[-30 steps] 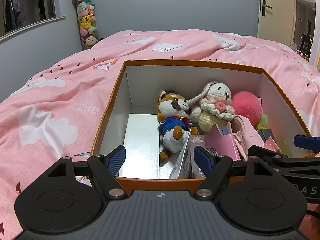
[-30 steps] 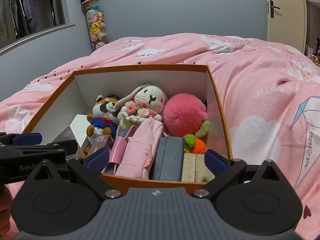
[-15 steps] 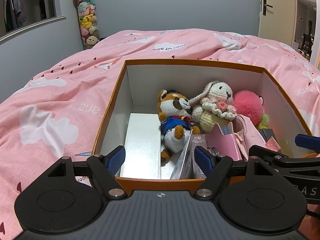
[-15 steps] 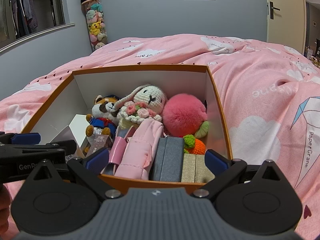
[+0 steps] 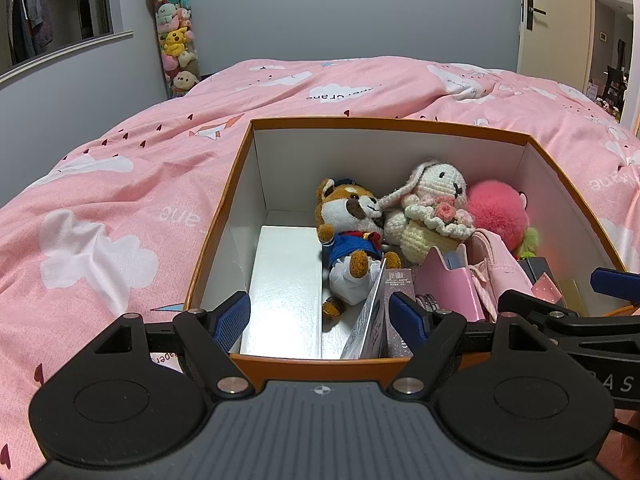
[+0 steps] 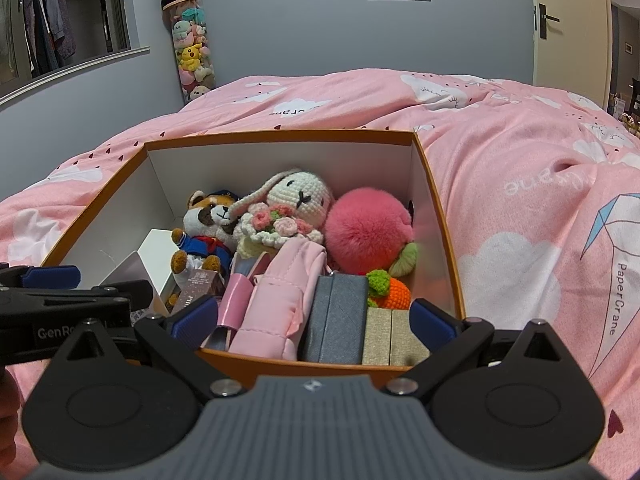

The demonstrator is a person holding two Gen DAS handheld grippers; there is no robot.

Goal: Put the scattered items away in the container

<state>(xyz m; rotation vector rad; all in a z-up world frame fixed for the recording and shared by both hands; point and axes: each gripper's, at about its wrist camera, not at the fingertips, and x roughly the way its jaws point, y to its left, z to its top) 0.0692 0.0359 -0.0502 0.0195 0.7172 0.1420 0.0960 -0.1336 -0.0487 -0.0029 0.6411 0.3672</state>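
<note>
My left tool (image 5: 320, 316) hangs wide open and holds nothing, its blue fingers (image 5: 234, 320) spread over the near rim of the orange box (image 5: 224, 216). My right tool (image 6: 314, 322) is just as wide apart and bare, poised at the same near rim; its neighbour's arm at nine o'clock reads "GenRo", the rest hidden.

The box sits on the pink bed cover (image 6: 520, 200). Inside, from left to right: a white carton (image 5: 286, 288) lying flat, a fox plush (image 5: 348, 228) in a blue coat, a crochet rabbit (image 6: 298, 200) holding knitted roses, a pink pouch (image 6: 280, 296), a grey case (image 6: 340, 316), a pink pompom (image 6: 366, 228) at twelve o'clock, a crochet carrot (image 6: 390, 292) and two gold boxes (image 6: 390, 338) touching at the near right corner.

At three o'clock the cover carries an origami crane (image 6: 616, 236) print labelled "PaperCrane"; the same word shows upside down farther off.
</note>
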